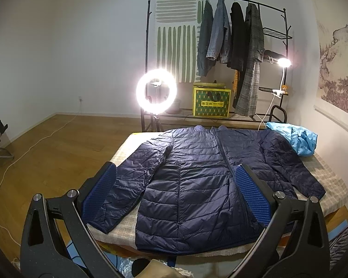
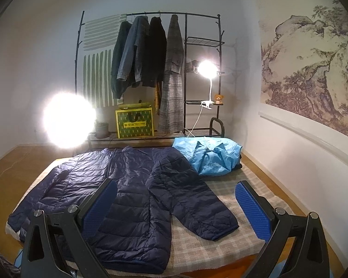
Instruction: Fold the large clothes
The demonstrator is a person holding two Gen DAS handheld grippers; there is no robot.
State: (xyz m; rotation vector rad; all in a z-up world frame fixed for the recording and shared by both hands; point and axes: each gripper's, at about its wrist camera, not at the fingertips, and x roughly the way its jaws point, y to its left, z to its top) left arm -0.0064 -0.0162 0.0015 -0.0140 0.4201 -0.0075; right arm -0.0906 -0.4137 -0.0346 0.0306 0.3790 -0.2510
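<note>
A navy quilted puffer jacket (image 1: pixel 197 180) lies flat and zipped on a low table covered by a checked cloth (image 1: pixel 327 176), collar at the far end, both sleeves spread out to the sides. My left gripper (image 1: pixel 176 173) hovers open above the jacket's near hem, nothing between its blue pads. In the right wrist view the same jacket (image 2: pixel 132 197) fills the left and middle of the cloth (image 2: pixel 220 238). My right gripper (image 2: pixel 176 187) is open above the jacket's right sleeve (image 2: pixel 192 199), holding nothing.
A crumpled light blue garment (image 2: pixel 208 157) sits at the table's far right corner. Behind stand a black clothes rack (image 1: pixel 220 46) with hanging coats, a yellow-green box (image 1: pixel 211 103), a bright ring light (image 1: pixel 156 91) and a clip lamp (image 1: pixel 284 62). Wooden floor (image 1: pixel 46 153) lies left.
</note>
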